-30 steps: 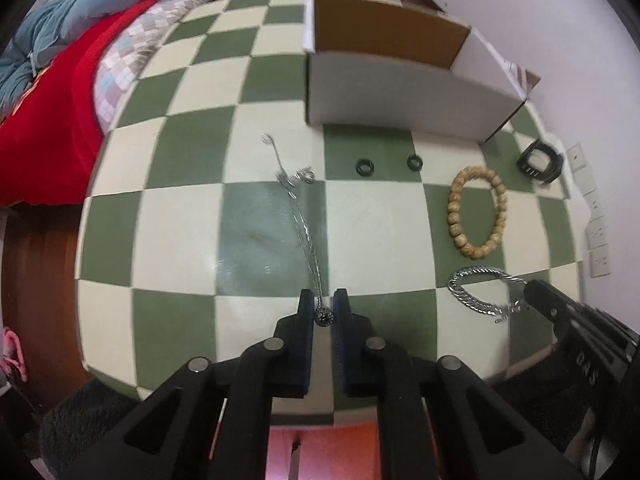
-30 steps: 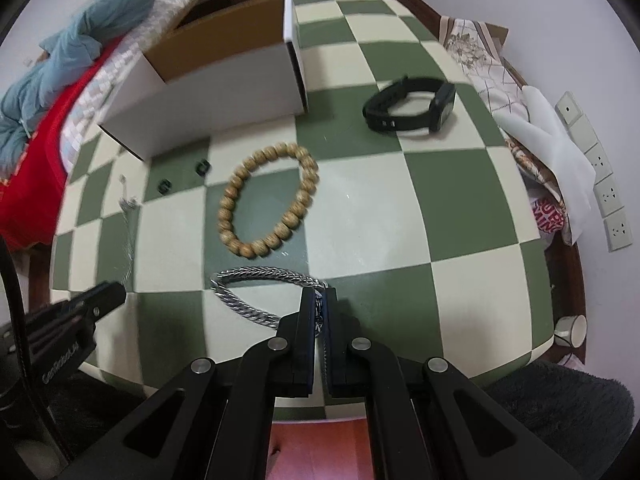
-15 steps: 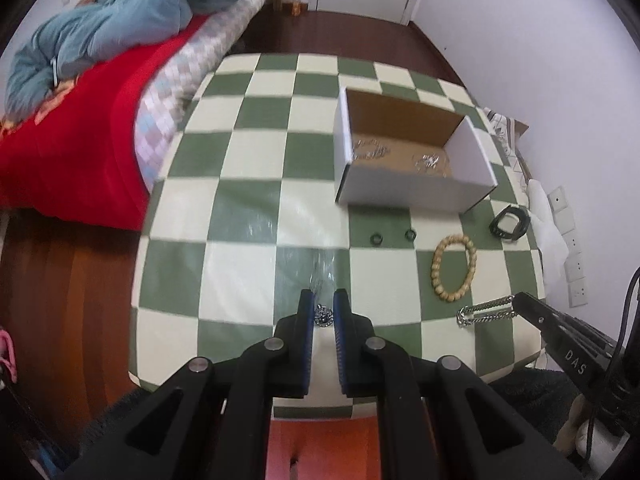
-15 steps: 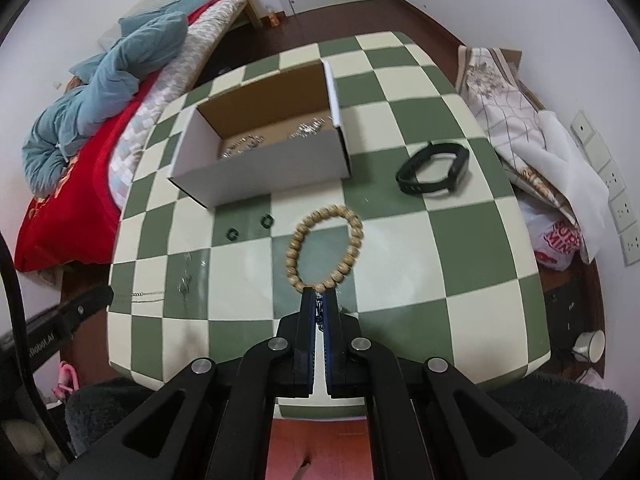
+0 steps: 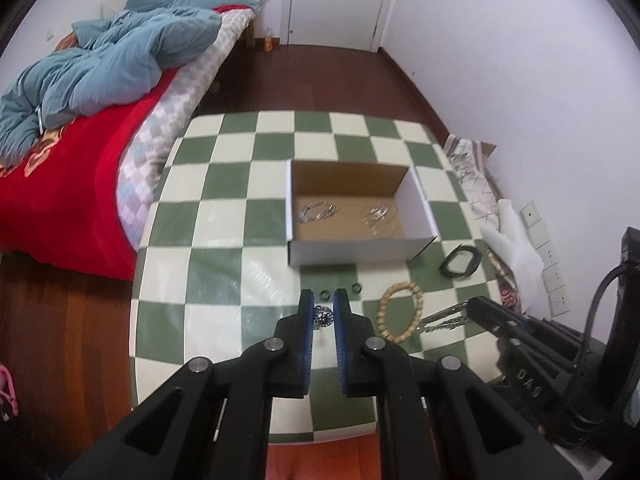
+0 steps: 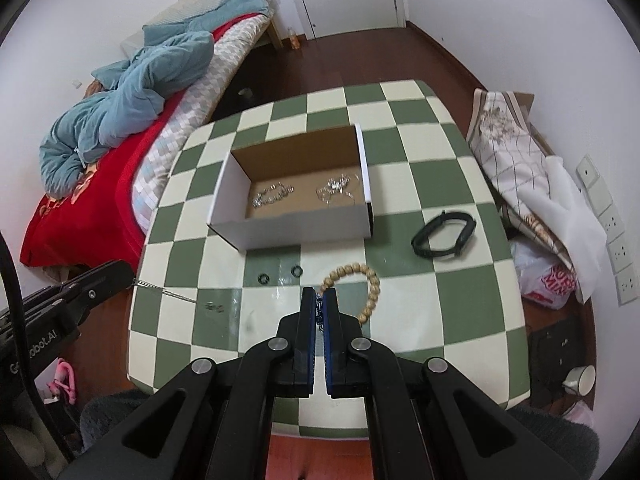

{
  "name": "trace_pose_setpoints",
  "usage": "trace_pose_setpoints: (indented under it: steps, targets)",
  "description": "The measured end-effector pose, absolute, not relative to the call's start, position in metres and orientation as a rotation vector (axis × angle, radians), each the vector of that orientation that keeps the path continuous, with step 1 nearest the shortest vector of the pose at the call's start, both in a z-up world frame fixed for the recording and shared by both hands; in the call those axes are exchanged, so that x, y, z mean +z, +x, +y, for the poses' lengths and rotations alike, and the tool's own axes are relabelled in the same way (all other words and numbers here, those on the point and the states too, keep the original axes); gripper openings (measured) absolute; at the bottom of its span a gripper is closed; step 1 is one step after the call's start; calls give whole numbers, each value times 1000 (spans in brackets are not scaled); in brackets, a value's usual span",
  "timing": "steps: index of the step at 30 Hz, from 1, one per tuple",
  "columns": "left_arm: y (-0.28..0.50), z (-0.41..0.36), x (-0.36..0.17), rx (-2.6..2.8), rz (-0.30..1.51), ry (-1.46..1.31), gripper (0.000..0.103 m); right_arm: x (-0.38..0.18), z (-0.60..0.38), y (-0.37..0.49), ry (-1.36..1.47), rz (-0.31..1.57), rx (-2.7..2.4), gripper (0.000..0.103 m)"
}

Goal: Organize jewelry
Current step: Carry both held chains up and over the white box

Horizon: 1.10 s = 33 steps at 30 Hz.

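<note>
My left gripper (image 5: pixel 323 315) is shut on the round end of a thin silver necklace (image 5: pixel 323 316), held high above the checkered table (image 5: pixel 224 248); the chain hangs from it in the right wrist view (image 6: pixel 168 291). My right gripper (image 6: pixel 319 305) is shut on a silver chain bracelet (image 5: pixel 440 320), also lifted. An open cardboard box (image 5: pixel 352 216) holds two silver pieces. A wooden bead bracelet (image 5: pixel 400 312), two small black rings (image 5: pixel 340 290) and a black wristband (image 5: pixel 460 261) lie in front of and beside the box.
A bed with a red cover and blue quilt (image 5: pixel 80 120) stands left of the table. Folded fabric and bags (image 6: pixel 532 184) lie at the right by the wall. A white cup (image 6: pixel 578 378) sits on the floor.
Both grippers have risen high above the table, lifting the necklace and the chain bracelet off it. The box's inside has come into view.
</note>
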State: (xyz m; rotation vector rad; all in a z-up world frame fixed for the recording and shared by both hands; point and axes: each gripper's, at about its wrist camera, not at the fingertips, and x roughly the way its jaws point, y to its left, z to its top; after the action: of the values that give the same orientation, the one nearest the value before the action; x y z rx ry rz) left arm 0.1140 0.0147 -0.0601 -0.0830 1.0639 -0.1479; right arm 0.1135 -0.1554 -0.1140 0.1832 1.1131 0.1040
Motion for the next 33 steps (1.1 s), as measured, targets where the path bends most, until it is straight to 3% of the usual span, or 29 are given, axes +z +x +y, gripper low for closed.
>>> trace_pose_setpoints:
  steps: [24,33]
  targets:
    - [170,1,19,-270,953,-95,7,-27,-172,169,220,998,182,3]
    - [226,-3,9,-291,1013,-77,7,-18,-186,230,279,1026,214,3]
